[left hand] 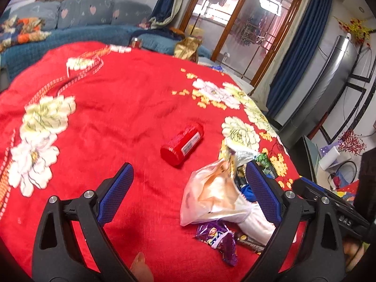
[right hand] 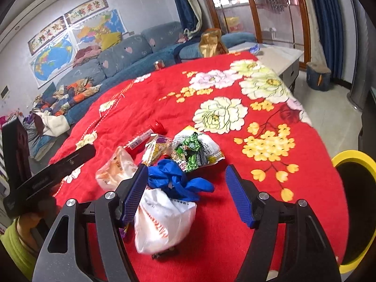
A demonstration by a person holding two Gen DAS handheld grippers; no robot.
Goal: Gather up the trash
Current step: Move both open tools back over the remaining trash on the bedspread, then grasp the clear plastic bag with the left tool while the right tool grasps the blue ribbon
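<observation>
Trash lies in a heap on the red flowered blanket [left hand: 105, 122]. A red bottle [left hand: 182, 144] lies on its side; it also shows in the right wrist view [right hand: 144, 138]. A clear orange-printed bag [left hand: 211, 195] lies between the fingers of my open left gripper [left hand: 188, 176], nearer the right one. A purple wrapper [left hand: 218, 237] lies below it. In the right wrist view a blue glove [right hand: 178, 182], a white bag [right hand: 162, 223] and a green snack wrapper [right hand: 195, 151] lie by my open right gripper [right hand: 186, 178]. Both grippers are empty.
A yellow-rimmed bin [right hand: 359, 211] stands at the blanket's right edge. A blue sofa [right hand: 131, 54] with clothes is behind. A gold bag [right hand: 211, 43] and a small jar [right hand: 159, 64] stand at the far edge. A grey side table [right hand: 277, 57] is at the back right.
</observation>
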